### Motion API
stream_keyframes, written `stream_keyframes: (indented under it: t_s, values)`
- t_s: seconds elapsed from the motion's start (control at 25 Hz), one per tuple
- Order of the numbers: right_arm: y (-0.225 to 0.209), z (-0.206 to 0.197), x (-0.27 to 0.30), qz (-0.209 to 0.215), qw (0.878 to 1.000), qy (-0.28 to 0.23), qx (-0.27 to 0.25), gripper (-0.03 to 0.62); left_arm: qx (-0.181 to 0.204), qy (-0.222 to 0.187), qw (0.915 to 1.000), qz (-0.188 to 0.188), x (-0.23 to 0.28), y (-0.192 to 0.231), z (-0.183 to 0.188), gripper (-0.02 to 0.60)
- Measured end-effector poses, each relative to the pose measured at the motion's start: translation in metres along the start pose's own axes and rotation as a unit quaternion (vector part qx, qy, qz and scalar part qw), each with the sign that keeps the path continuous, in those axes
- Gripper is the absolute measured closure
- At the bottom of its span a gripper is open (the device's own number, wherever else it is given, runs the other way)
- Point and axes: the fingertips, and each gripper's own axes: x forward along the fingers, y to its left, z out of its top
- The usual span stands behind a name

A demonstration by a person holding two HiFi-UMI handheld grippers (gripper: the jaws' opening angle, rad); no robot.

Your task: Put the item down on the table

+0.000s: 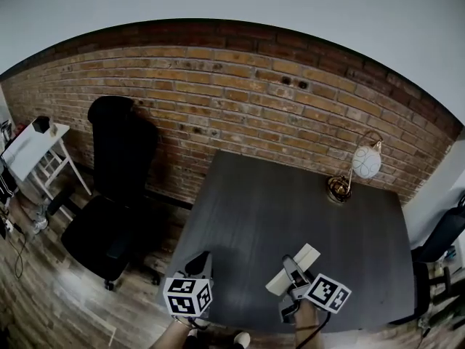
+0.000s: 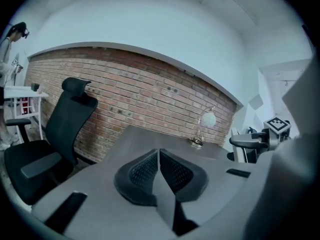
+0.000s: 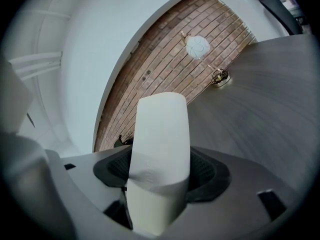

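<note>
The table (image 1: 290,209) is dark grey with a faint grain. The wall (image 1: 218,100) behind it is red-brown brick with pale mortar, and the floor (image 1: 51,297) is brown wood planks. The chair (image 1: 116,187) is black, the lamp (image 1: 356,171) has a white globe and a brassy foot, and the paper roll (image 3: 160,154) is cream-white. The left gripper (image 1: 200,262) and right gripper (image 1: 290,266) are grey, with black ribbed pads (image 2: 142,171) and white cubes (image 1: 187,297) bearing black square markers.

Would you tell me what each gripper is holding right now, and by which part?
The right gripper clamps the white item partway along its length, far end sticking out. The left gripper is shut on nothing.
</note>
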Motion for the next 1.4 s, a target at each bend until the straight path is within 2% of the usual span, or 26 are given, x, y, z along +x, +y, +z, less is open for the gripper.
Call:
stream_keyframes:
  t_s: [0.2,0.52,0.84,1.16,1.4]
  values:
    - [0.008,-0.012,0.01,0.002,1.0,0.019,-0.016,0.275,-0.003,0.005,0.9998,0.017,-0.008,0.015,-0.005,0.552]
    - [0.009,-0.022,0.009,-0.001,0.999,0.03,-0.025,0.275,0.005,0.007,0.9998,0.018,-0.013,0.019,-0.005,0.552]
    - [-0.011,-0.043,0.008,-0.017,0.994,0.088,-0.067,0.275,-0.002,0.023,0.9987,0.046,-0.025,0.034,-0.025,0.552]
    - [-0.008,-0.062,0.03,0.002,0.975,0.166,-0.146,0.275,-0.014,0.036,0.9965,0.073,-0.041,0.044,-0.047,0.552]
    - [-0.004,-0.088,0.045,0.02,0.95,0.228,-0.213,0.275,-0.029,0.047,0.9945,0.089,-0.051,0.049,-0.069,0.552]
